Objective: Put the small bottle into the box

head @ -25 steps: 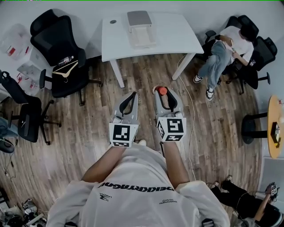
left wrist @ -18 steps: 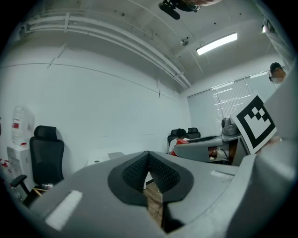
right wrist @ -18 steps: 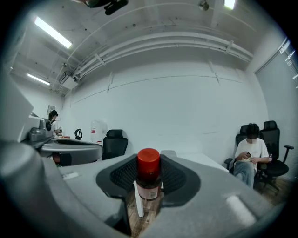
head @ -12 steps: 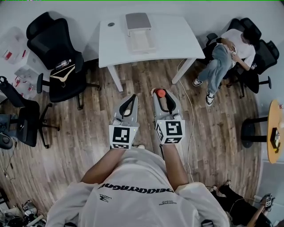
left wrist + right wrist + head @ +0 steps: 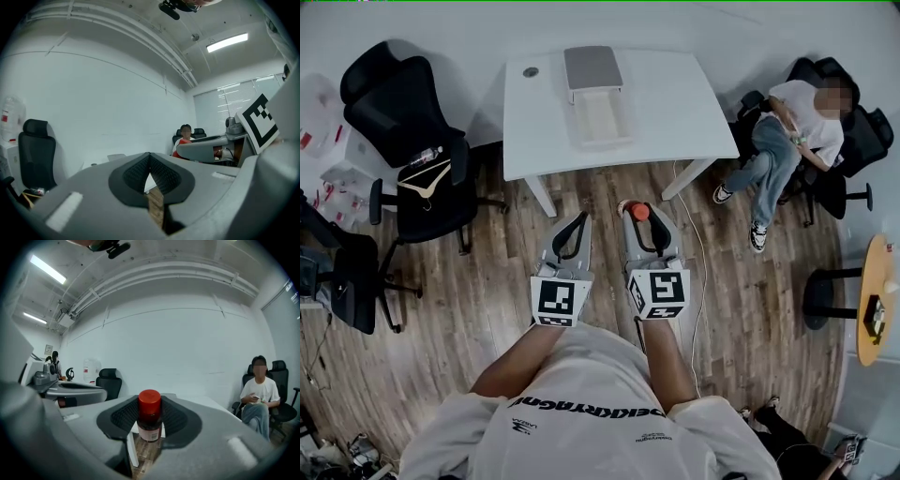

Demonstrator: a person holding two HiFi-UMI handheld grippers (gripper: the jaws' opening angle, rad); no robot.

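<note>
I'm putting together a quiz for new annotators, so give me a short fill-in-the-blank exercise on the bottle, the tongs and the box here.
1. The small bottle gripped in the right tongs has a ____ cap.
2. The left tongs are ____, with nothing between them.
3. The box sits on the white table with its lid ____.

Missing words: red; shut; open.

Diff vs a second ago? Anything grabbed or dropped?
The person stepped toward the white table; it and the box now sit nearer in the head view. Nothing grabbed or released: right claw stays shut on the small bottle, left claw stays shut, empty.
</note>
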